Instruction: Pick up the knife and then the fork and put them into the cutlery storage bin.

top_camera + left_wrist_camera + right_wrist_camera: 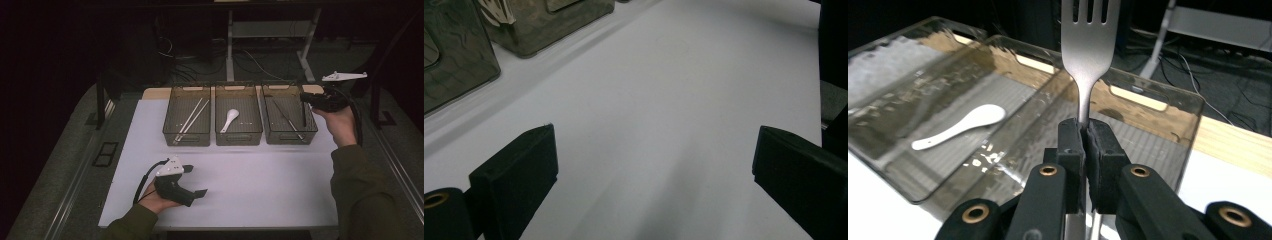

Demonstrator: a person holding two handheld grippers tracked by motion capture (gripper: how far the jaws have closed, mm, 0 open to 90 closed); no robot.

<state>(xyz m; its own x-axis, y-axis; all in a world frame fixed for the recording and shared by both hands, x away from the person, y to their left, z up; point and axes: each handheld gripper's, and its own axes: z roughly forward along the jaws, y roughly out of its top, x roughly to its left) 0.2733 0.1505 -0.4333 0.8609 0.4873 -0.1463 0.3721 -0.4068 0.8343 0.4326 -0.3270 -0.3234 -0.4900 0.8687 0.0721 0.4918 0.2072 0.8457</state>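
Black jaws of the right gripper (1083, 145) are pinched tight on the neck of a steel fork (1088, 45), and the fork runs straight out from them, tines farthest away, its long axis in line with the gripper itself. Seen from the right gripper view, the fork hangs over the far rim of a clear bin (1158, 95); from the high view the right gripper (320, 100) sits at the right edge of the right bin (290, 137), above its rim rather than down inside it. That bin already holds dark cutlery (287, 117) lying lengthwise, front to back.

So the thing that matters, as I read it, is the angle: the fork points across the bin, while the pieces inside lie along it. To lay it beside them the hand would need to swing the fork round to run with the bin's length, then lower it.

Next over, the middle bin (238, 135) holds a white spoon (230, 120), and the left bin (186, 137) a pair of pale chopsticks (191, 120).

Well apart from all this, the left gripper (197, 192) rests low near the front of the white table (260, 175), its jaws spread wide with nothing between them. The right hand is much the nearer to the bins.
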